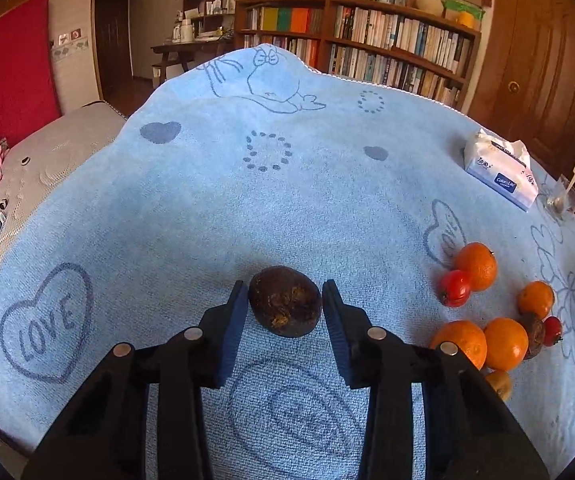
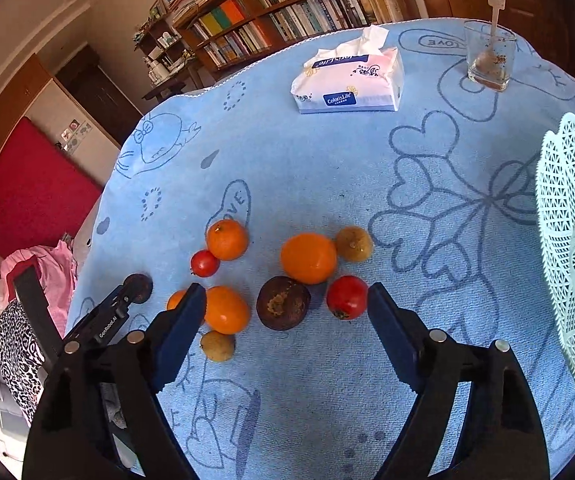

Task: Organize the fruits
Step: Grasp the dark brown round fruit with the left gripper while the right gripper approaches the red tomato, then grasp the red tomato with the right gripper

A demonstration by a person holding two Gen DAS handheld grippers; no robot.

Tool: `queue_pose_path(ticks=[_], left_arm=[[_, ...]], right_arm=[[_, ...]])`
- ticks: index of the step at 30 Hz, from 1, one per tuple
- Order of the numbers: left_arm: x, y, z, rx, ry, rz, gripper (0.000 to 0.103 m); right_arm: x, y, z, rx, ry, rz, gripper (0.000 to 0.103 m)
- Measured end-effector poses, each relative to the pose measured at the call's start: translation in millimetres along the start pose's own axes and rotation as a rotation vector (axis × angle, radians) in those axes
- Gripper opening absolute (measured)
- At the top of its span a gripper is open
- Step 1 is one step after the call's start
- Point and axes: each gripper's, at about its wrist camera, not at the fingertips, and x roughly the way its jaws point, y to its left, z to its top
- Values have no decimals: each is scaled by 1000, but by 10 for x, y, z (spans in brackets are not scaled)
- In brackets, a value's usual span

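A dark brown passion fruit [image 1: 285, 301] lies on the blue towel between the pads of my left gripper [image 1: 284, 296]; the pads sit right beside it, and whether they press on it does not show. The same fruit [image 2: 138, 288] and the left gripper [image 2: 127, 300] show at the left of the right wrist view. My right gripper [image 2: 285, 312] is open above a cluster of fruit: oranges [image 2: 308, 258], [image 2: 226, 309], [image 2: 227, 239], another dark passion fruit [image 2: 283, 303], red fruits [image 2: 346, 297], [image 2: 204, 263] and small yellow-brown fruits [image 2: 353, 243], [image 2: 217, 345]. The cluster also shows at the right of the left wrist view [image 1: 505, 343].
A white lattice basket [image 2: 567, 216] stands at the right edge. A tissue pack [image 2: 347, 78] and a glass with a stirrer [image 2: 489, 56] stand at the back. The blue towel [image 2: 327, 168] covers the table. A bed with clothes [image 2: 31, 312] lies to the left, a bookshelf [image 1: 367, 36] behind.
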Motion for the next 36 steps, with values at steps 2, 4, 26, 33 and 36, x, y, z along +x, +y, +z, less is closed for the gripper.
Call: queue_pose_path(ticks=[2,4,26,33,36], left_arm=[[38,29,-6,-15,15,-11,40],[42,26,-7,-18,16,-10,41],[95,16,-28,-13,41,-38,40],[20,-14,-16,-16,24,-50,40],[23,-15,-17,-18,25,-51,40]], right_arm=[[76,18,30,3,11,-24,75],[151,0,51,21,25,-32,71],[173,-133,28,9,18,-105,65],[172,-246,-75,-6,26,-158,56],[266,-343,-64,30,47,-146,49]])
